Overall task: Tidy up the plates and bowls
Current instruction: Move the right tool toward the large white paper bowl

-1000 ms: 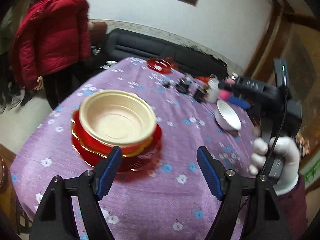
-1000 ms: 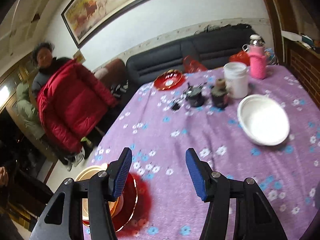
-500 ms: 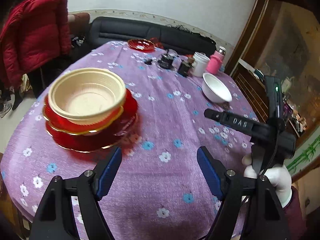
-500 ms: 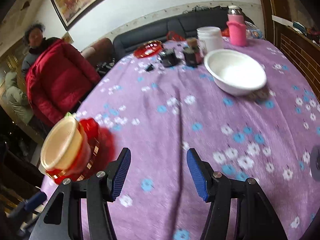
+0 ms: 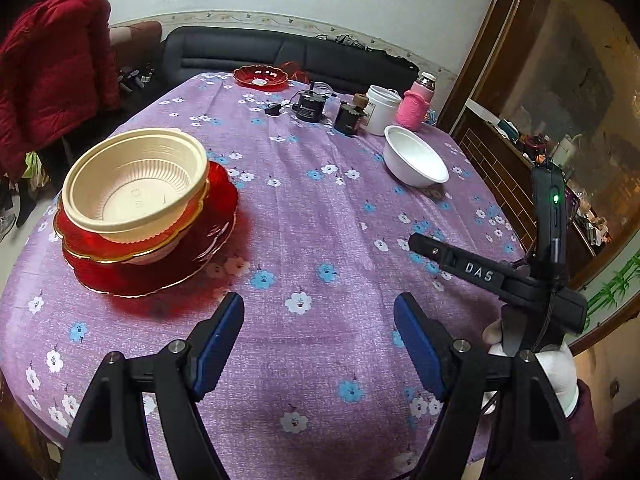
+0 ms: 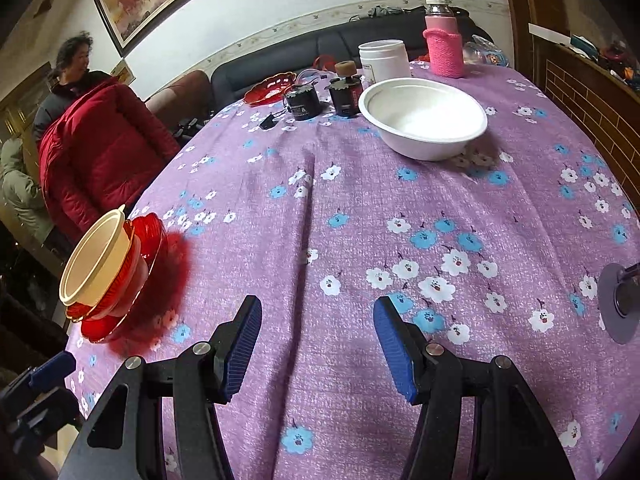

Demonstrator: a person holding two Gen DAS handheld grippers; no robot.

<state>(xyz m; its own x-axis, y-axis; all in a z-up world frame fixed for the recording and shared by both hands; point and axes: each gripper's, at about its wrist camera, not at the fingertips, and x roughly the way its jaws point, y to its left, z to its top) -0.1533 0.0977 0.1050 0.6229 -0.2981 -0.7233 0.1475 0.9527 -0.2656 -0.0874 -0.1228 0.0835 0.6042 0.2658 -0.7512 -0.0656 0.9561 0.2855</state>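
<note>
Purple floral tablecloth (image 5: 320,208): cream bowl (image 5: 136,184) already stacked on red plates (image 5: 200,248); white bowl (image 6: 424,118) remained apart; left gripper (image 5: 318,344) and right gripper (image 6: 318,346) gaped wide, empty.

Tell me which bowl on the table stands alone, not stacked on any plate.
The white bowl, on the bare purple cloth near the white jar and pink-sleeved bottle. The cream bowl sits nested on the red plates at the table's other side.

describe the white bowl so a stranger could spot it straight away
On the purple flowered tablecloth, look toward the far end, where a white jar and a pink-sleeved bottle stand. The white bowl sits alone just in front of them. Unlike the cream bowl, it is plain, smooth and unstacked.
</note>
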